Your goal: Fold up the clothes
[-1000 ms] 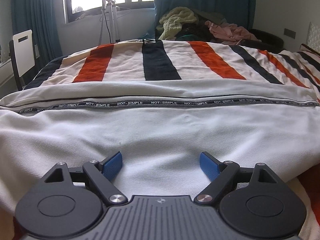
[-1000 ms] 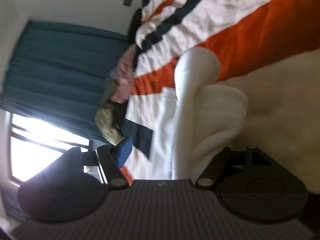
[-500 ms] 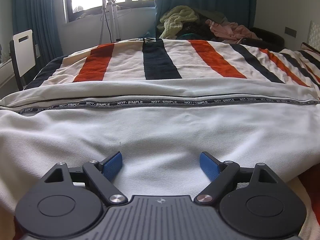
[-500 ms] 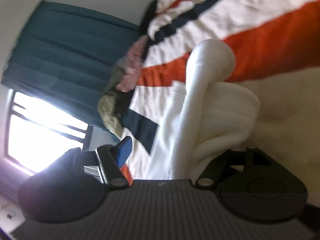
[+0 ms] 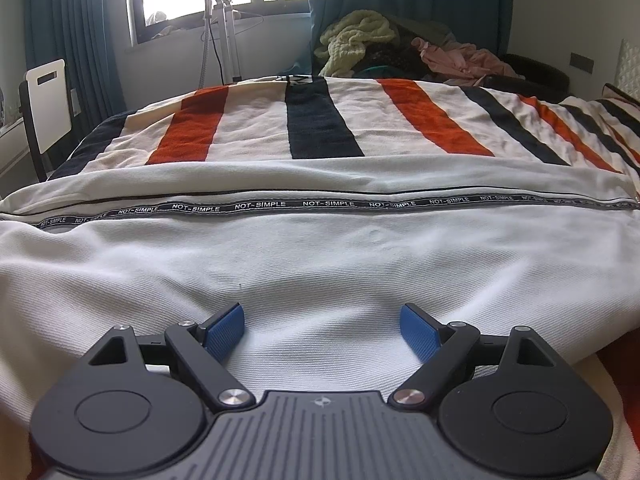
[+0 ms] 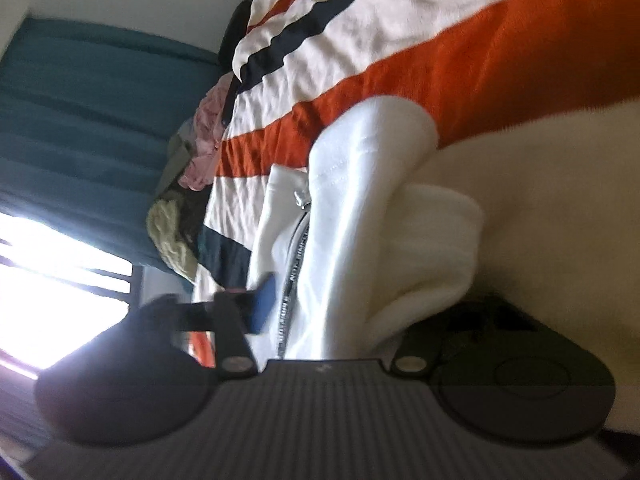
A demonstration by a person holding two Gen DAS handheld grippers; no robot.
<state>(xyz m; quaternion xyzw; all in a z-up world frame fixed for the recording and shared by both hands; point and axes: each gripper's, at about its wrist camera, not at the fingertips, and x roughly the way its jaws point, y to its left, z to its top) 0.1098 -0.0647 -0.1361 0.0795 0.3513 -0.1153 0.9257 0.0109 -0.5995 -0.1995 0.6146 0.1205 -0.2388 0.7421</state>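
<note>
A white garment (image 5: 320, 256) with a black "NOT-SIMPLE" tape along its zipper lies spread across the striped bed. My left gripper (image 5: 322, 326) is open, its blue pads resting low over the white cloth with nothing between them. In the right wrist view the camera is rolled sideways. My right gripper (image 6: 352, 304) has a bunched end of the same white garment (image 6: 360, 216) between its jaws. One blue pad (image 6: 262, 304) shows on the left, still apart from the cloth. The other finger is hidden under the cloth.
The bed cover (image 5: 324, 120) has orange, black and cream stripes. A pile of clothes (image 5: 400, 44) lies at the far end by teal curtains. A garment steamer stand (image 5: 218, 28) stands by the window. A white chair (image 5: 44, 100) stands at the left.
The left gripper has not moved. The right gripper has rolled and shifted, and its visible blue pad has moved inward toward the bunched white cloth.
</note>
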